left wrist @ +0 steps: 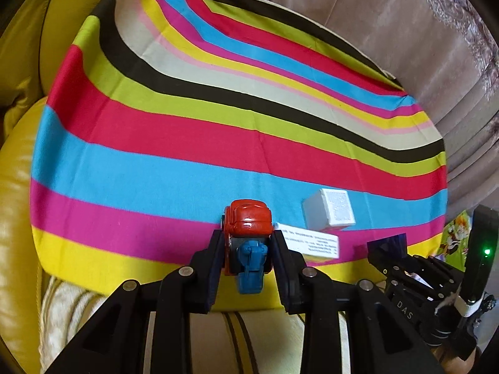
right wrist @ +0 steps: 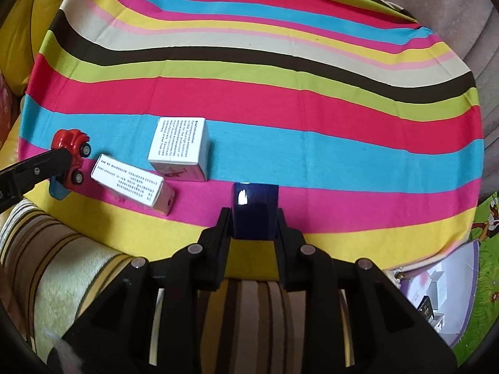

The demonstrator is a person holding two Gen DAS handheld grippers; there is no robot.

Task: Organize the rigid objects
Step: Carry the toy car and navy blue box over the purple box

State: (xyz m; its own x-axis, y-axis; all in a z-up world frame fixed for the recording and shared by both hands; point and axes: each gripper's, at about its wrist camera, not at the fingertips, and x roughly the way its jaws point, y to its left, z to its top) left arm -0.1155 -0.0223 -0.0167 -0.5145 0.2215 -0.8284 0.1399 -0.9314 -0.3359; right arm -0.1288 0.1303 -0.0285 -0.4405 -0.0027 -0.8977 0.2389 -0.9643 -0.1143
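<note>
Left tool [left wrist: 248,249] is clamping shut on the red-and-blue toy car [left wrist: 248,218], long axis running along the fingers, low centre of frame over the striped cloth [left wrist: 187,155]. Right tool [right wrist: 254,227] is gripping the dark blue box [right wrist: 255,210], lower centre, pitching down. White cube box [right wrist: 179,146] and flat white box [right wrist: 131,184] are lying between both tools, nearer left.

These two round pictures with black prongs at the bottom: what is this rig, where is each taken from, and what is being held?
A person holds a hand-held claw in each hand; no robot arm. Each picture comes from a fisheye camera looking along one claw's fingers. The left claw is shut on a red and blue toy car. The right claw is shut on a glossy dark blue box. On the striped cloth lie a white cube-shaped carton and a long white printed carton.
</note>
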